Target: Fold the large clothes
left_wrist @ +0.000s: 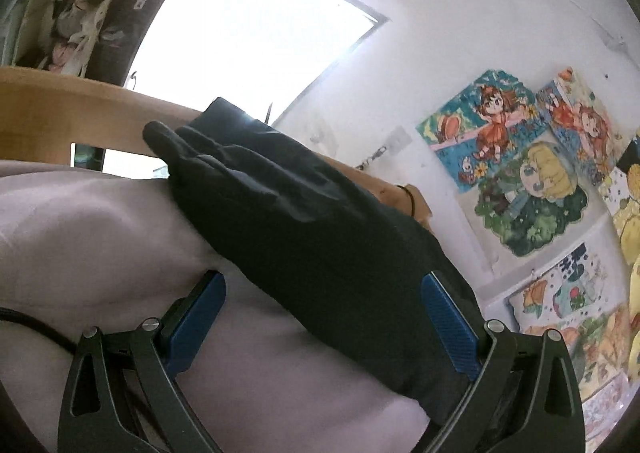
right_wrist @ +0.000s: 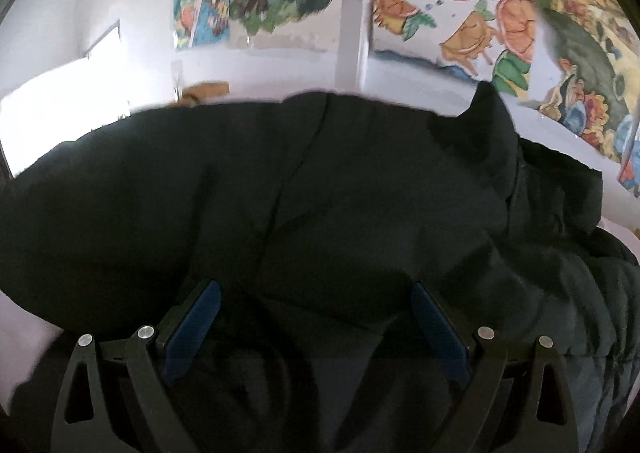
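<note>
Plainly, jaws first, then outward.

Left jaws: the left gripper (left_wrist: 324, 327) stands spread wide, blue ribbed pads (left_wrist: 450, 327) well apart; a strip of the dark garment (left_wrist: 304, 213) runs between them, against one pad only, so nothing is pinched.

Right jaws: the right gripper (right_wrist: 316, 327) is likewise released, pads apart, with the bulk of the dark garment (right_wrist: 280, 193) lying across the gap and beyond it.

Where the garment is: heaped on the pale lilac sheet (left_wrist: 100, 245), a soft bed-like surface; a wooden headboard (left_wrist: 60, 109) rises behind.

Step in hand, as I judge it: finding a grip on an edge before folding.

Doing it well: each pair of pads should close on a single seam or hem rather than a bunched wad, at matching points, then lift evenly so the layers do not slide.

Cloth: matte, near-black, thick and limp; one seam line shows; the far side is puffed and gathered, perhaps a hood or cuff.

Sheet: smooth, softly billowed.

Surroundings: white wall with bright cartoon drawings (left_wrist: 516, 157); glaring window (left_wrist: 256, 25).
</note>
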A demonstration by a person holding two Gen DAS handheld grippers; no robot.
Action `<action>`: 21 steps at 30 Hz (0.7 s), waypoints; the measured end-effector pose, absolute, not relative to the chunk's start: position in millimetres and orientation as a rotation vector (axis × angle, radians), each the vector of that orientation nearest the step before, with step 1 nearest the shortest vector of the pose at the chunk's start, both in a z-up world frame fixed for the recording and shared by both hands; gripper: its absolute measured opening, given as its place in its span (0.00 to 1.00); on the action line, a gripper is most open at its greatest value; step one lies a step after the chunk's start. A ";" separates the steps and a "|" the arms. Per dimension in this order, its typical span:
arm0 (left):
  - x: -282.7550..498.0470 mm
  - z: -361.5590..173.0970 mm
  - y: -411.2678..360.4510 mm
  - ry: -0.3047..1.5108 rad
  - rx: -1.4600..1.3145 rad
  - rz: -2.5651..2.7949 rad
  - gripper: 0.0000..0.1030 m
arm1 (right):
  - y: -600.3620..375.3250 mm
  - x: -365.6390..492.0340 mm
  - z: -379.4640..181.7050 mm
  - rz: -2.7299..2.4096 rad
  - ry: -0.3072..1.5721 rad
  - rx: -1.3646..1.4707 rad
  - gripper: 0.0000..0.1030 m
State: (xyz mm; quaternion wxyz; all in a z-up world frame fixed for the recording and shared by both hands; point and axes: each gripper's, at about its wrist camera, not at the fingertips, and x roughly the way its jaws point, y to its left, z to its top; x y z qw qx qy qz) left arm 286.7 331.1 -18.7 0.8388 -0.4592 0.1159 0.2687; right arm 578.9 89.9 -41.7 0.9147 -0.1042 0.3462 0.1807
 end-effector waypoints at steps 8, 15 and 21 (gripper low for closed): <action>284.2 -22.3 329.6 0.250 -0.958 0.608 0.84 | 96.8 581.4 -68.1 0.364 0.684 -0.298 1.00; 290.3 -17.4 331.9 0.266 -0.927 0.611 0.34 | 93.2 588.8 -69.3 0.377 0.701 -0.280 1.00; 289.4 4.4 324.7 0.192 -0.847 0.596 0.09 | 86.0 583.0 -59.5 0.398 0.683 -0.244 1.00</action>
